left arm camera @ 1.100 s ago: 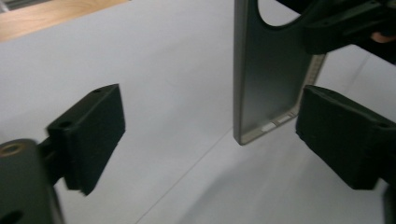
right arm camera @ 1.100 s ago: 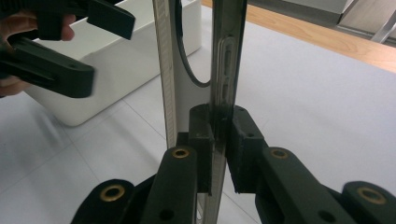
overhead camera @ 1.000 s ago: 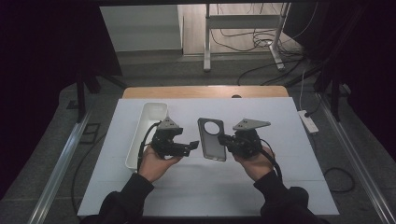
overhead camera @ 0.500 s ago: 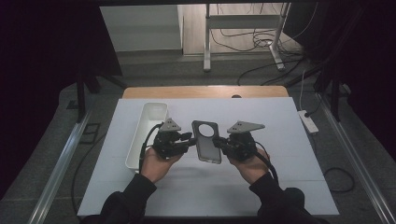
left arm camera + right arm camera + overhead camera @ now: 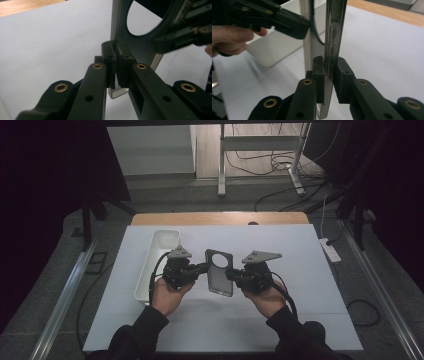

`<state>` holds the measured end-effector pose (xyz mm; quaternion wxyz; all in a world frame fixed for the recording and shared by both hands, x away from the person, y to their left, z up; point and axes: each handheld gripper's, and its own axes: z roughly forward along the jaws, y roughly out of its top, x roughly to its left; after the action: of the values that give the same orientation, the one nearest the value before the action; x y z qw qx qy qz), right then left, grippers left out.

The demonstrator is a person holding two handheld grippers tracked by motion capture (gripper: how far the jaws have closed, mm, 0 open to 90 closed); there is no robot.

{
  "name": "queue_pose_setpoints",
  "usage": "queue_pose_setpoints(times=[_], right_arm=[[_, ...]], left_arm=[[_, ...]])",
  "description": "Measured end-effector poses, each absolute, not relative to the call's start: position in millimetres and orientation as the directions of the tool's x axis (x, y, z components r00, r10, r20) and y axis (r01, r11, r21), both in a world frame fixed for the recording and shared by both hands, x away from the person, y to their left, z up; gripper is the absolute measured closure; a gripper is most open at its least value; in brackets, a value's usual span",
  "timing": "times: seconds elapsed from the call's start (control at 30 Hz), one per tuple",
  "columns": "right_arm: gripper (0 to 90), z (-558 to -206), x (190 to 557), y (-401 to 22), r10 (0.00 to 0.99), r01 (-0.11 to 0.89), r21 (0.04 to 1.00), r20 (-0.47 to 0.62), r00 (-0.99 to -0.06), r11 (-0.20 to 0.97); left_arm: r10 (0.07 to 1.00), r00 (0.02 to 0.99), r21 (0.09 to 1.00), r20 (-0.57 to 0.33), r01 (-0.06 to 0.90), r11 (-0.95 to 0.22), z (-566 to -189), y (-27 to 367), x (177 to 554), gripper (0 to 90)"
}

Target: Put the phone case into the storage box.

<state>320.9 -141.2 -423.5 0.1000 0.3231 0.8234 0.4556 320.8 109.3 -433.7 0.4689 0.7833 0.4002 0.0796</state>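
White rectangular bin [image 5: 160, 255] lengthwise near left edge of white worktop [image 5: 300, 270], bare wooden strip [image 5: 220, 218] along far edge, white power strip [image 5: 330, 250] on floor off right edge, cables [image 5: 270, 162] around metal stand [image 5: 260, 157] beyond.

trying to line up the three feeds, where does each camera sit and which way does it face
High view: above the person's side, looking forward and down on the white table; both forearms, left gripper and right gripper show.
Left gripper view: rides the left gripper, looking along its jaws, shut on the phone case edge.
Right gripper view: rides the right gripper, facing the white tray; the other hand shows.
Shared: all show the phone case held by both grippers.
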Motion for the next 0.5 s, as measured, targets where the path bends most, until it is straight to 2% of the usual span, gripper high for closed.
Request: queue_pose_setpoints(times=[0.07,0.27,0.5], right_arm=[[71.9,-424.1,320.0,-139.0,0.606,0.440,0.813,0.139,-0.783,0.382],[61.7,-424.1,315.7,-134.0,0.592,0.404,0.814,0.094,-0.800,0.417],[51.7,-423.8,316.4,-140.2,0.591,0.409,0.816,0.105,-0.800,0.408]], left_arm=[[0.716,0.655,0.796,-0.242,0.556,-0.240,-433.3,108.5,320.7,88.8],[0.744,0.628,0.787,-0.228,0.569,-0.239,-433.3,108.1,321.0,89.1],[0.758,0.615,0.785,-0.216,0.572,-0.240,-432.2,110.8,321.9,89.1]])
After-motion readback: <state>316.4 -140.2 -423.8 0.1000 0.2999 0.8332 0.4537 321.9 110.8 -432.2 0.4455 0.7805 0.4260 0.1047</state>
